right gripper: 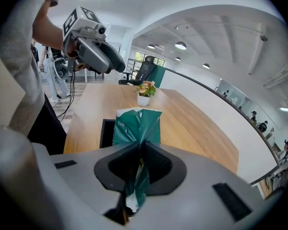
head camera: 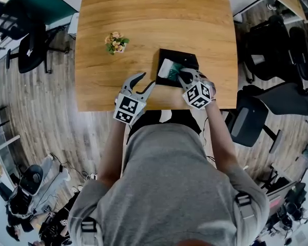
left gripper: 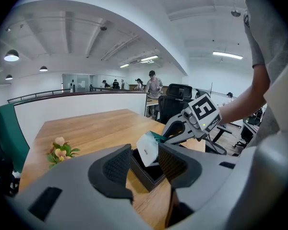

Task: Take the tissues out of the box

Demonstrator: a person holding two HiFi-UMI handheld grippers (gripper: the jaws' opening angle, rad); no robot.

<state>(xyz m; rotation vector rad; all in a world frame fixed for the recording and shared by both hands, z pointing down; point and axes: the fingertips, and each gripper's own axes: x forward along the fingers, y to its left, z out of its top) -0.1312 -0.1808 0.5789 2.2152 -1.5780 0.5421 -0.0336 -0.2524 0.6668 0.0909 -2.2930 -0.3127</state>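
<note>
Right gripper (right gripper: 139,163) pinches the green tissue pack (right gripper: 136,124) over the black box (head camera: 189,60) at frame centre; left gripper (head camera: 144,83) stands wide just left of it.

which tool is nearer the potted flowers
Left. The left tool hovers toward the person from the small potted flowers; the right tool, farther off, grips a green tissue pack.
</note>
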